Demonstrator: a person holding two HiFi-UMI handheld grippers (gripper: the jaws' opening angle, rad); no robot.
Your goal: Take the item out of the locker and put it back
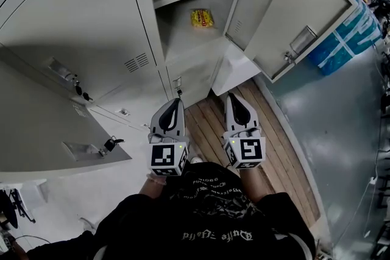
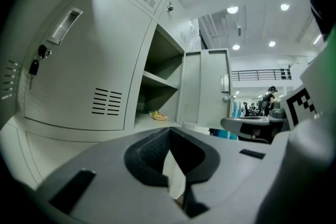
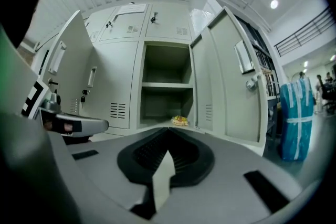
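**Both grippers clenched, packet on the shelf**

My left gripper and right gripper are both clenched, with nothing between the jaws. They are side by side in front of the open locker, well apart from it. The packet lies on the lower shelf, toward the right side and back from the front edge. The door stands wide open to the right, so there is open room between my grippers and the shelf edge.

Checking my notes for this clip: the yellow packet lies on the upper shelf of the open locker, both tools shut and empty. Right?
No: the yellow packet lies on the floor of the open locker, below the shelf, as the right gripper view shows. The rest stands.
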